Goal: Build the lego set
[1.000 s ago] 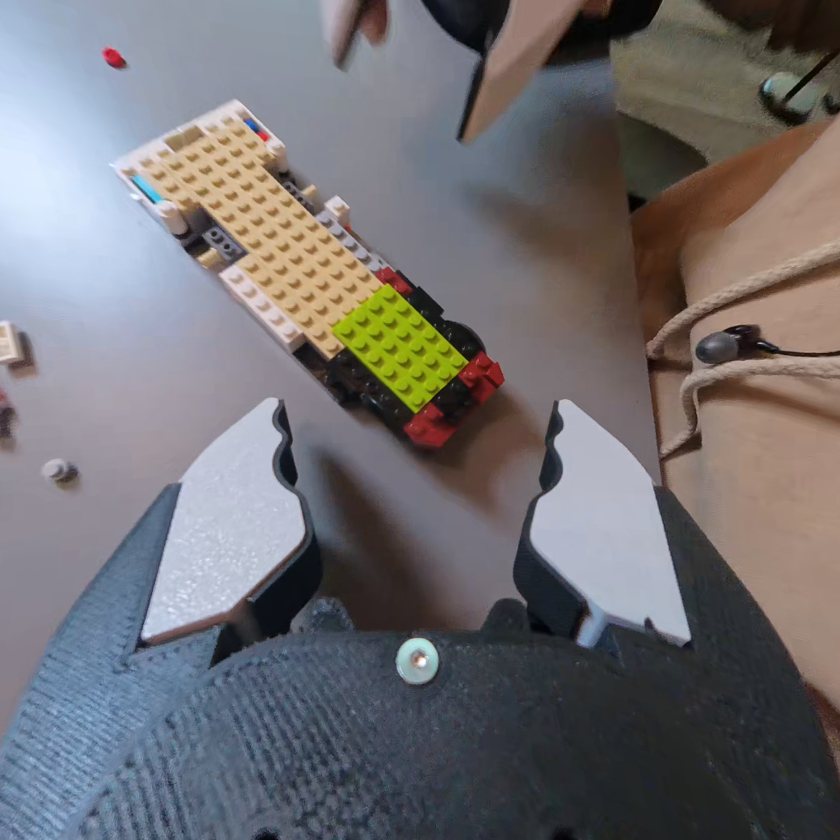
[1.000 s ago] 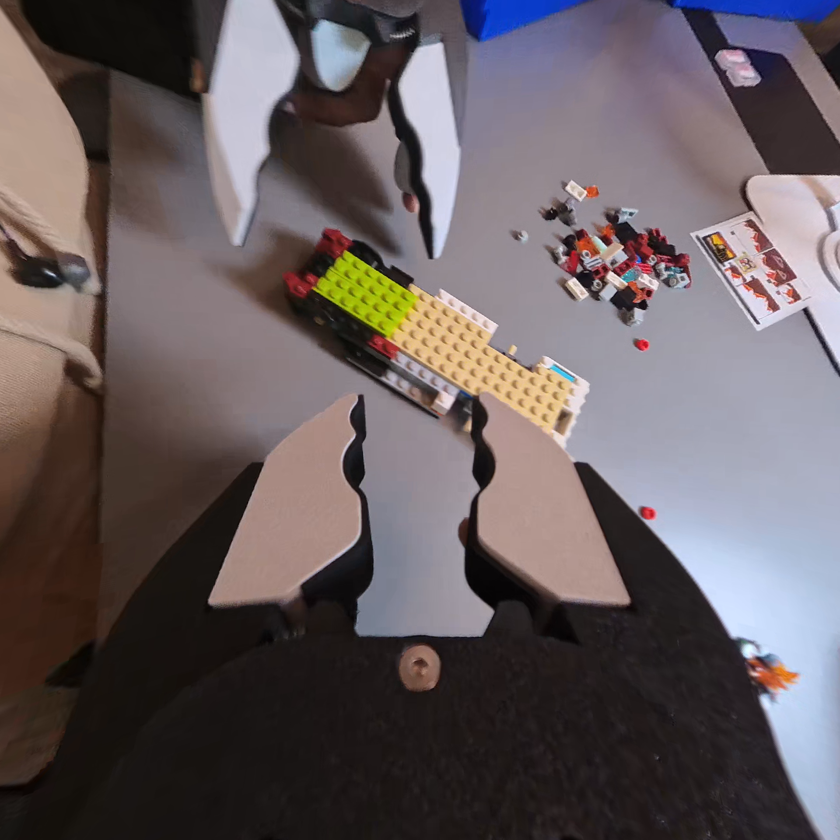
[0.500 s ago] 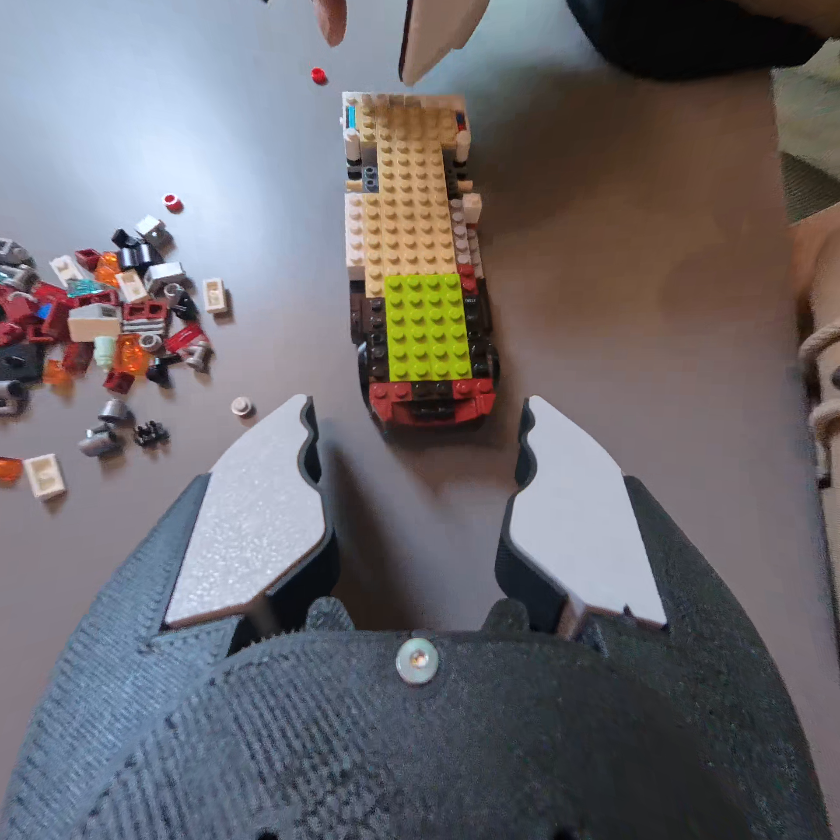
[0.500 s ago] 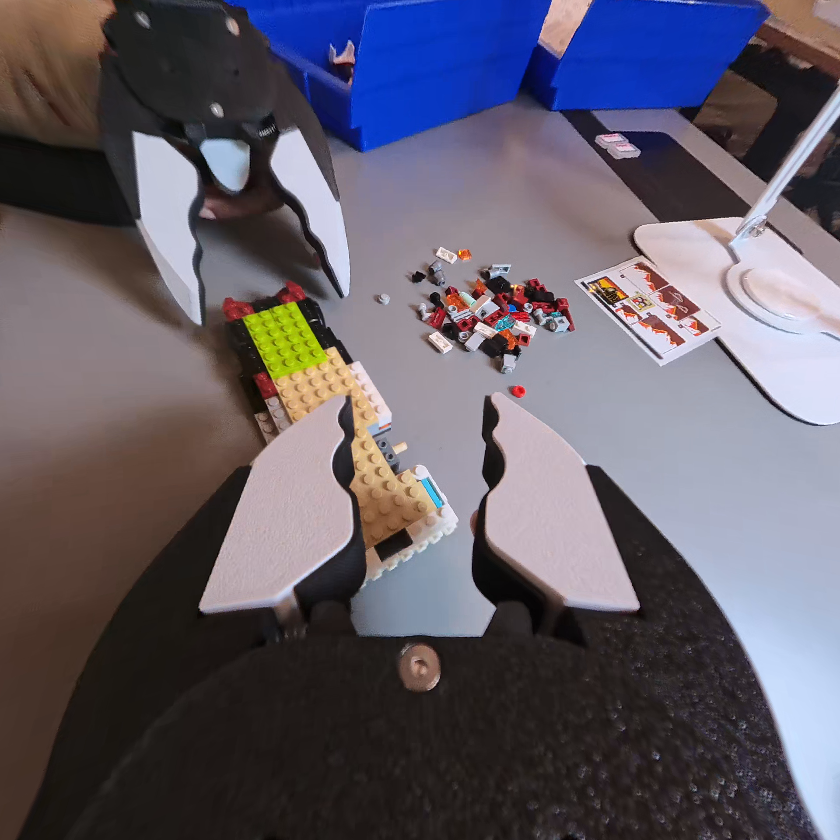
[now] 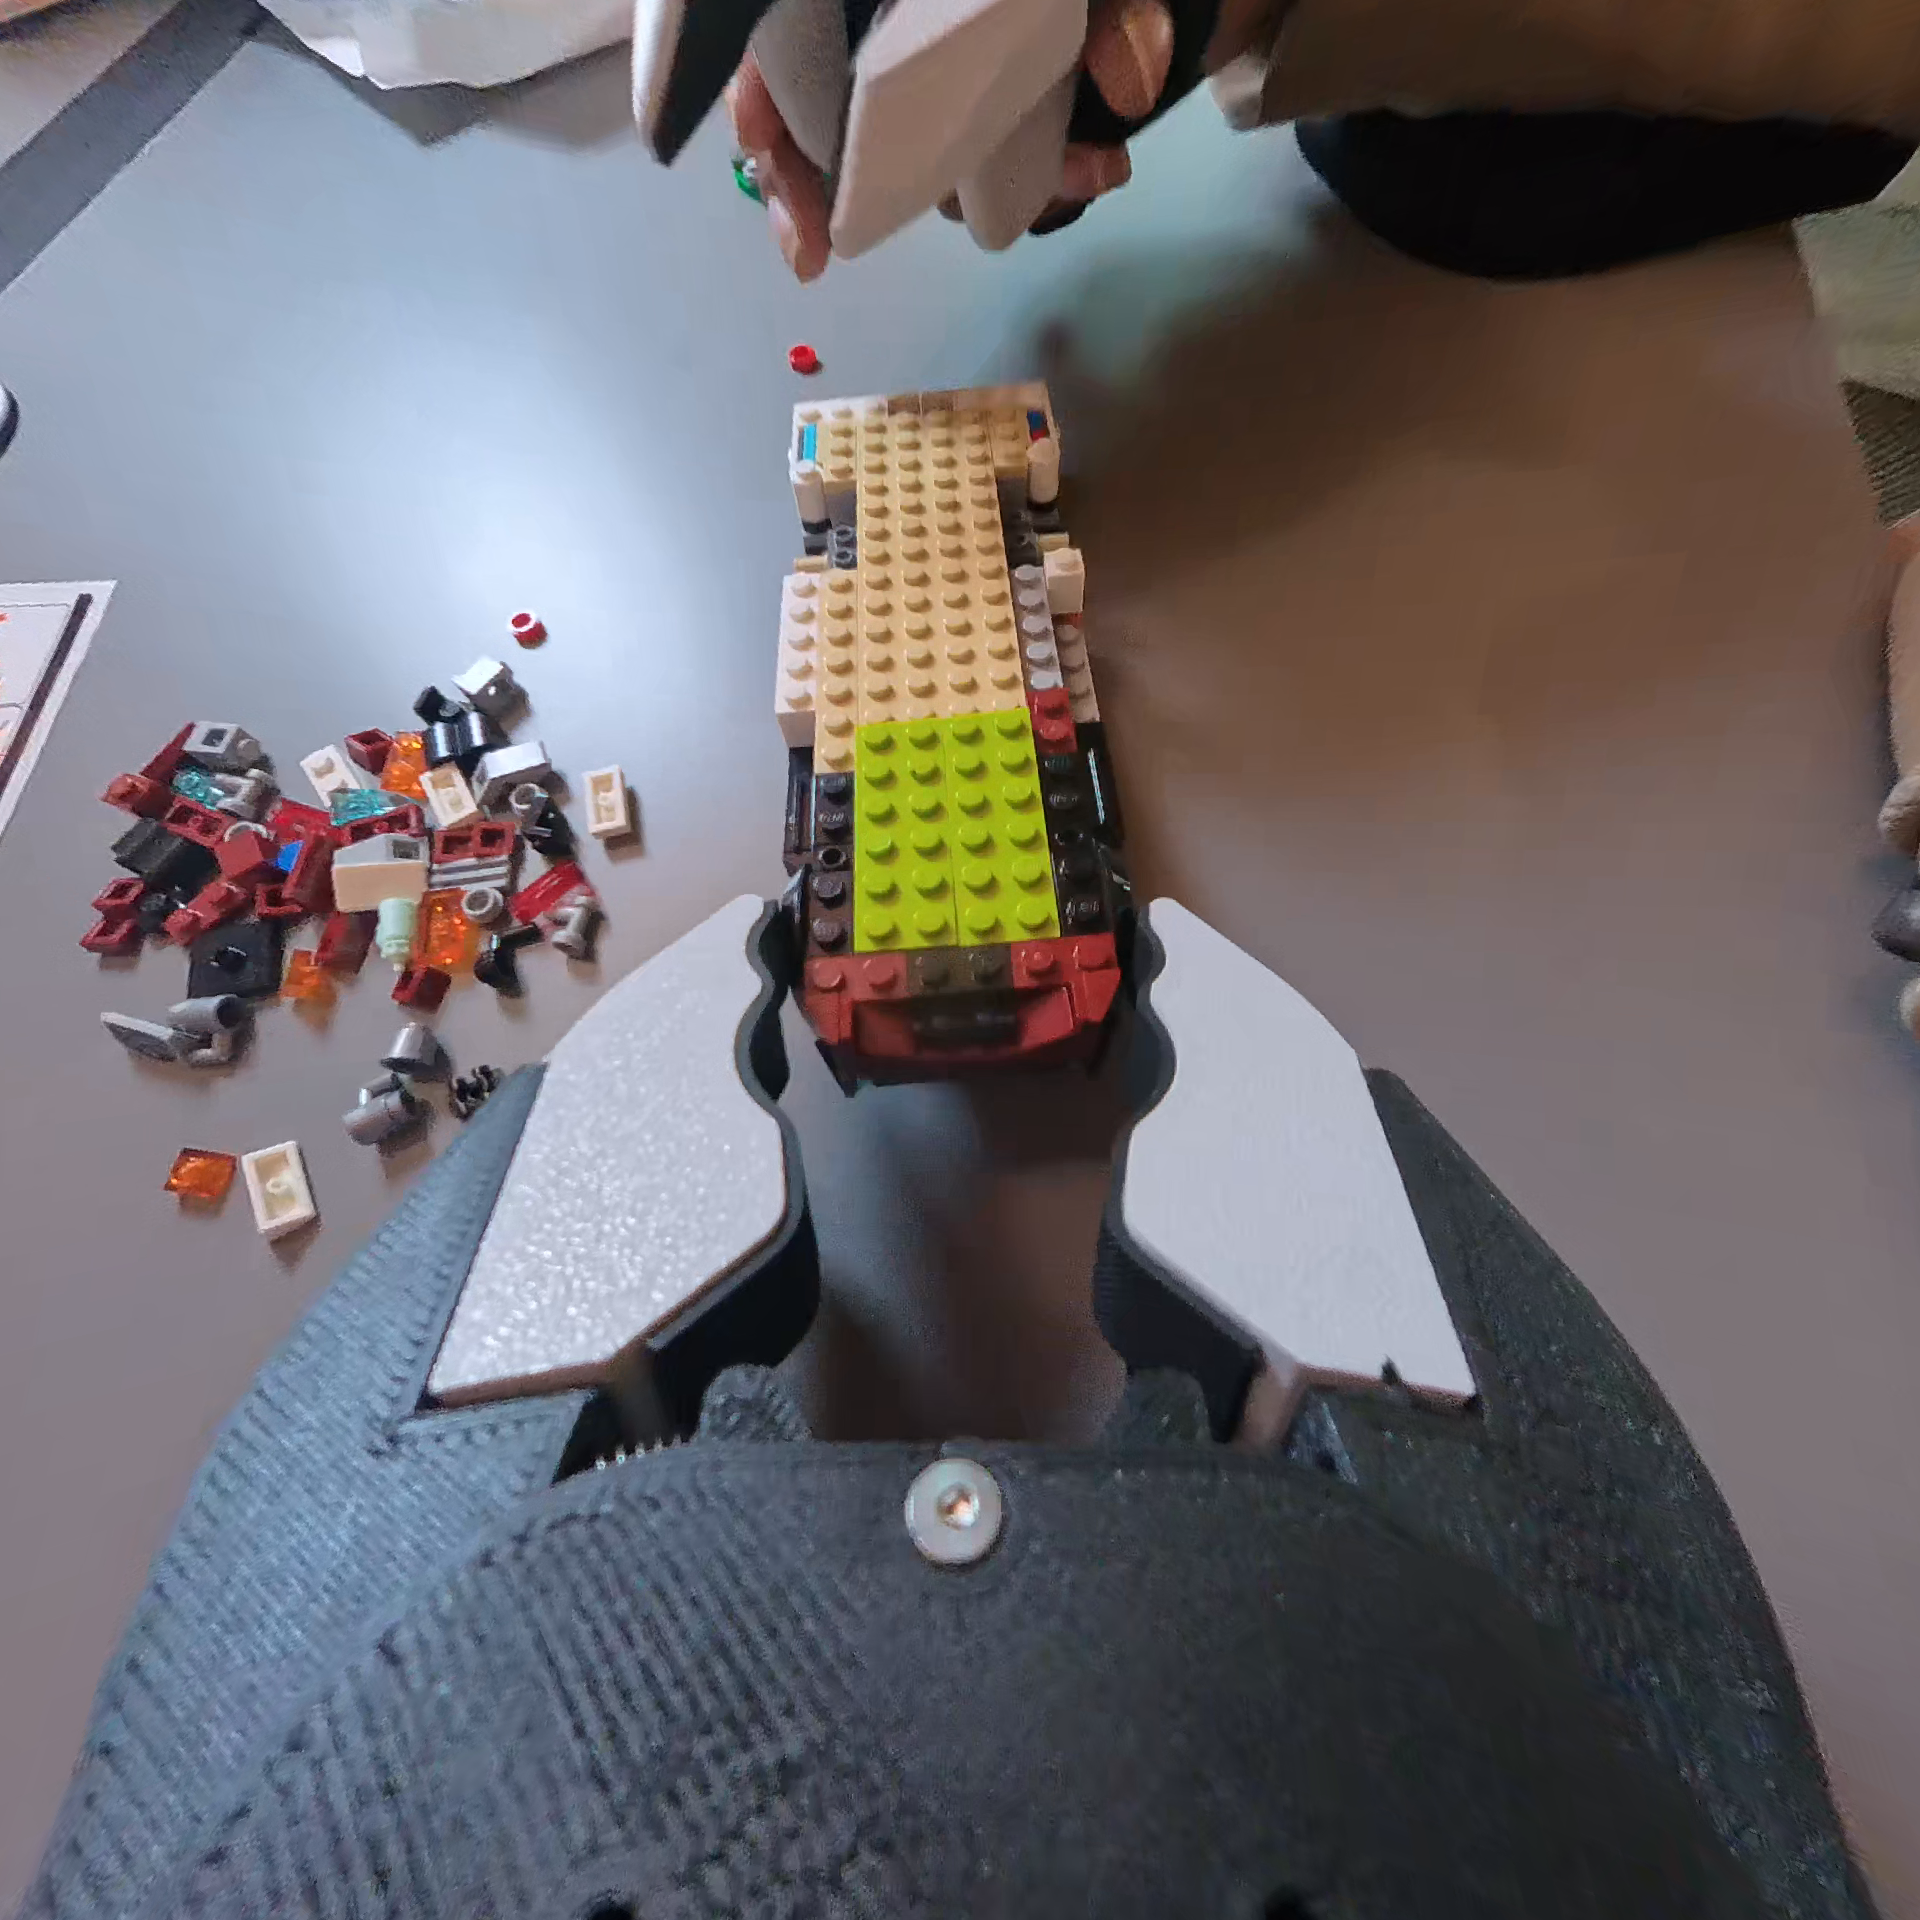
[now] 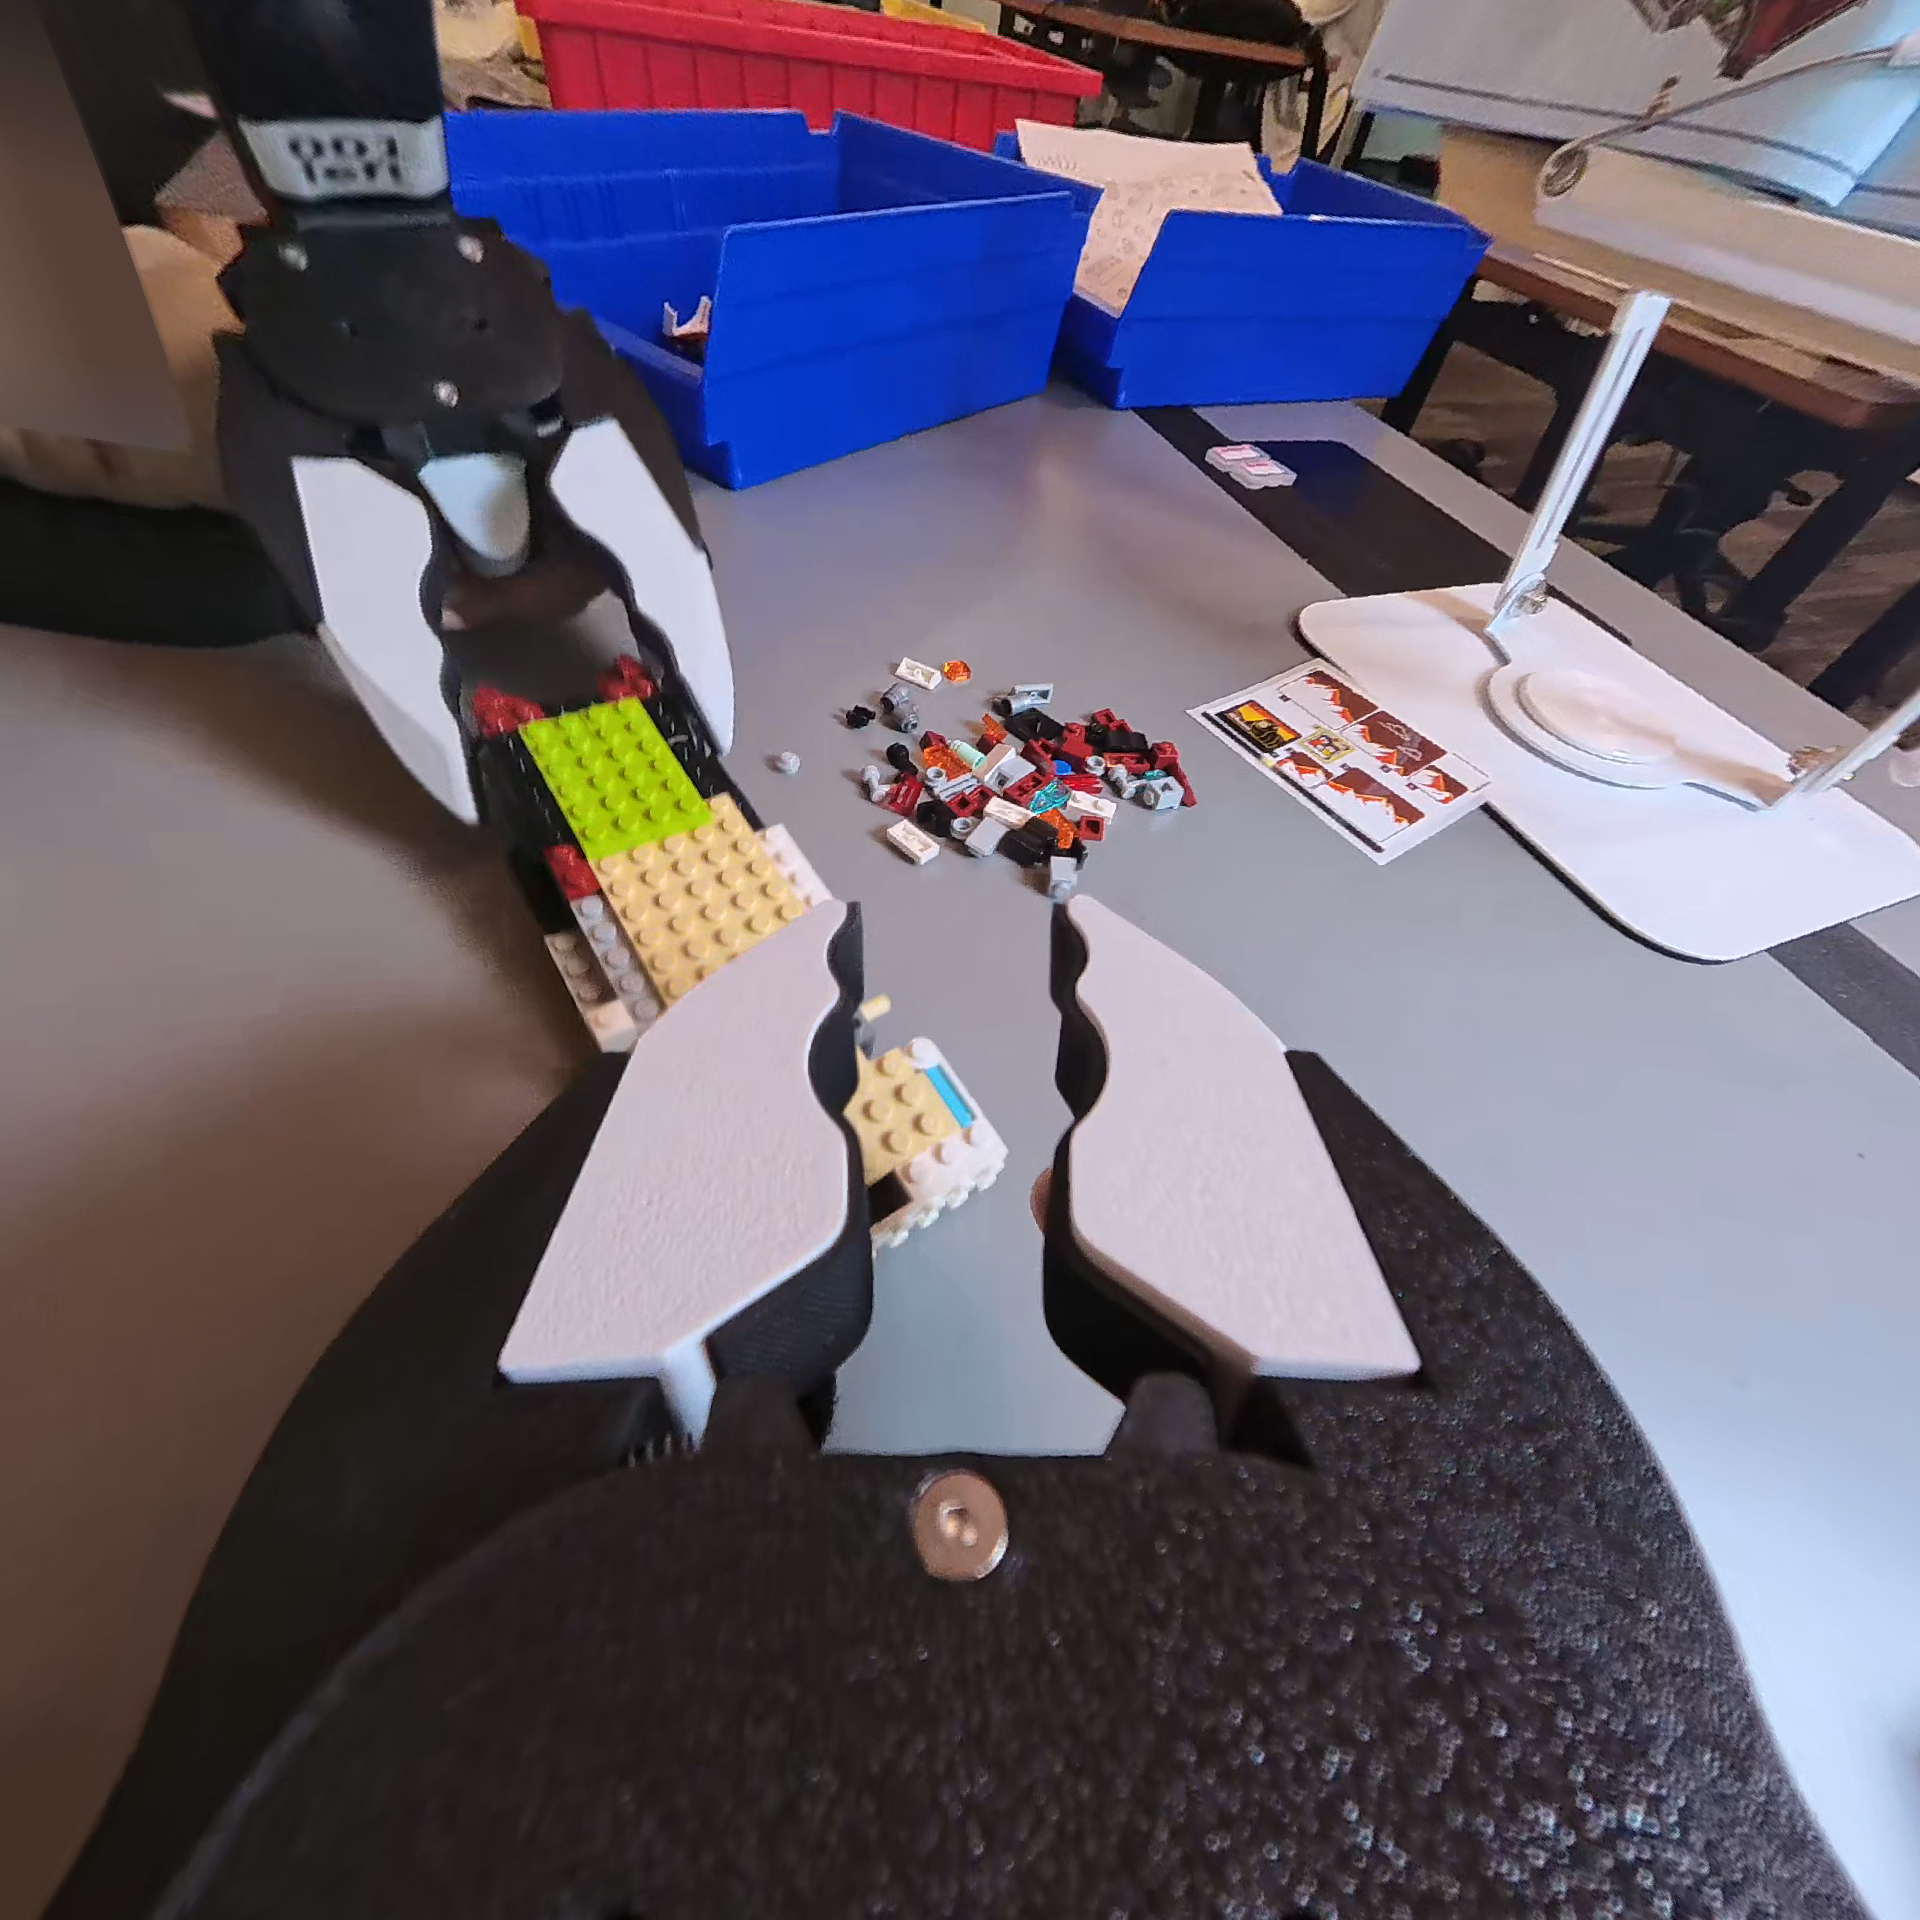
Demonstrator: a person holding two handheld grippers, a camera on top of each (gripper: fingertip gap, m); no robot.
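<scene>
A long brick vehicle with a tan deck, a lime plate and a dark red end lies on the grey table. My left gripper is shut on its dark red end, a pad against each side. The right wrist view shows this gripper straddling that end of the vehicle. My right gripper is open and holds nothing. It hovers over the tan and white far end, and its left finger hides part of the deck. It also shows at the top of the left wrist view, held by a hand.
A pile of small loose bricks lies left of the vehicle and also shows in the right wrist view. Two small red round pieces lie apart. A sticker sheet, a white lamp base and blue bins stand beyond. The tips of one gripper are about 12 centimetres away from the tips of the other.
My left gripper moved forward and its jaws closed around the vehicle's dark red end. My right gripper narrowed a little and stays open over the tan end.
</scene>
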